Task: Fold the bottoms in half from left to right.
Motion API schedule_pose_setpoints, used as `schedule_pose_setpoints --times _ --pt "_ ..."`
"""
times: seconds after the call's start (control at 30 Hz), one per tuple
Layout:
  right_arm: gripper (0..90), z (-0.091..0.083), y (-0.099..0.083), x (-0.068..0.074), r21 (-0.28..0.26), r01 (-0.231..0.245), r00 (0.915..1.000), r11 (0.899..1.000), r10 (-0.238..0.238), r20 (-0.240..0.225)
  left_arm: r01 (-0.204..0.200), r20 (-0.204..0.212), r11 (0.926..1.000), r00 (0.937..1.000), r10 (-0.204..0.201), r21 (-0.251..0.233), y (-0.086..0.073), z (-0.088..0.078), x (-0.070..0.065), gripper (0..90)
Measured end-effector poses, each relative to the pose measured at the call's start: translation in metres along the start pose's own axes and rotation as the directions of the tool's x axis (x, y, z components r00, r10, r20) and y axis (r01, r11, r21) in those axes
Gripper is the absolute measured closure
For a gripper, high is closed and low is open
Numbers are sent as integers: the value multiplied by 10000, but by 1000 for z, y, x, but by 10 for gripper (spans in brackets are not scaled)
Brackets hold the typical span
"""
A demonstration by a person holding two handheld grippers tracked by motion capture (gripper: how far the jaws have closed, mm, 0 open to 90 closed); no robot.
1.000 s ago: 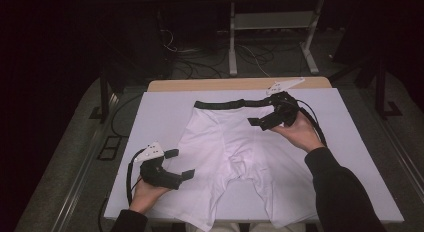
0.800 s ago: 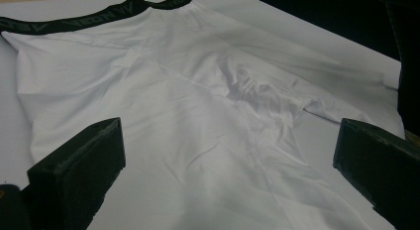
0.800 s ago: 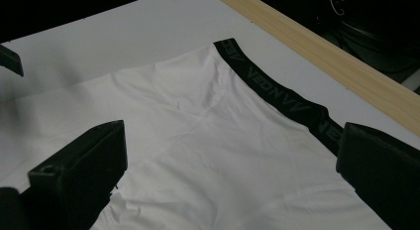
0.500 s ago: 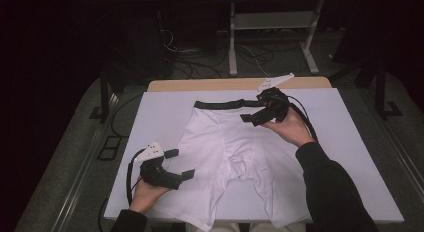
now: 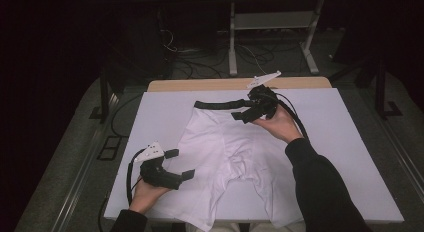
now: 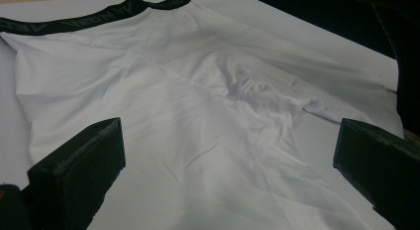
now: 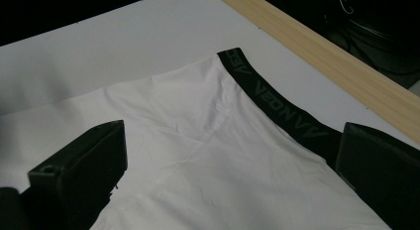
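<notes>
White boxer shorts [image 5: 235, 162] lie flat on the tabletop [image 5: 350, 142]; both grippers' jaws gape, released. The waistband [image 7: 277, 106] runs between the right gripper's [image 5: 246, 113] jaws, partly hidden behind one; the left gripper [image 5: 180, 164] faces the crotch, leg hems cut off

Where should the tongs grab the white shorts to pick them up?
Probably the black waistband of the white shorts: it is a thick, flat edge at the far end. The right tongs hover open over it, so coming down from above onto its right end looks easiest.

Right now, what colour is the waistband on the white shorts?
Black waistband with faint grey lettering; clearest in the right gripper view.
</notes>
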State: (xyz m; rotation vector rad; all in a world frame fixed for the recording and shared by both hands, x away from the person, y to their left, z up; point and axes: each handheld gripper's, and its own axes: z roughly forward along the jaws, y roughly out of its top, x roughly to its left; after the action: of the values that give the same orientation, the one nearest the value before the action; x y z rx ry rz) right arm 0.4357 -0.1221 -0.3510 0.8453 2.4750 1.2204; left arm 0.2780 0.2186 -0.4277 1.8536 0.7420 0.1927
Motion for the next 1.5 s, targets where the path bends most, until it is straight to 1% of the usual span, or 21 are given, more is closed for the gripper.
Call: schedule_pose_setpoints --times 0.3,0.37,0.57,0.67,0.83,1.07,1.2,1.37,1.4,1.43,1.5 --pt "0 10 8 0 -54 -1 10000 10000 1 -7 -2 21 10000 10000 2 -17 0 0 0 0" --pt "0 14 10 0 -88 -10 10000 10000 9 -6 -10 8 10000 10000 10 -11 0 0 0 0" --pt "0 22 13 -1 -24 -10 10000 10000 10 -28 -23 20 10000 10000 23 7 0 0 0 0" --pt "0 27 18 -1 41 -18 10000 10000 18 -13 -10 22 10000 10000 10 -13 0 0 0 0" --pt "0 31 22 -1 -31 7 10000 10000 -7 7 -35 23 10000 10000 35 -2 0 0 0 0" --pt "0 39 30 0 53 23 10000 10000 -23 -66 -33 40 10000 10000 33 11 0 0 0 0" --pt "0 44 35 1 -8 115 9999 9999 -115 -97 -29 46 10000 10000 29 -32 0 0 0 0" --pt "0 54 42 4 5 110 9996 9999 -110 -247 1 68 10000 10000 0 -56 0 0 -1 0" --pt "0 59 44 5 3 135 9994 9999 -135 -306 6 74 10000 10000 -5 -62 0 0 -1 0" --pt "0 59 44 5 3 135 9994 9999 -135 -306 9 81 10000 10000 -8 -63 0 0 -1 0" --pt "0 69 48 7 88 136 9993 9999 -132 -343 5 94 10000 10000 -4 -72 0 0 -1 0"
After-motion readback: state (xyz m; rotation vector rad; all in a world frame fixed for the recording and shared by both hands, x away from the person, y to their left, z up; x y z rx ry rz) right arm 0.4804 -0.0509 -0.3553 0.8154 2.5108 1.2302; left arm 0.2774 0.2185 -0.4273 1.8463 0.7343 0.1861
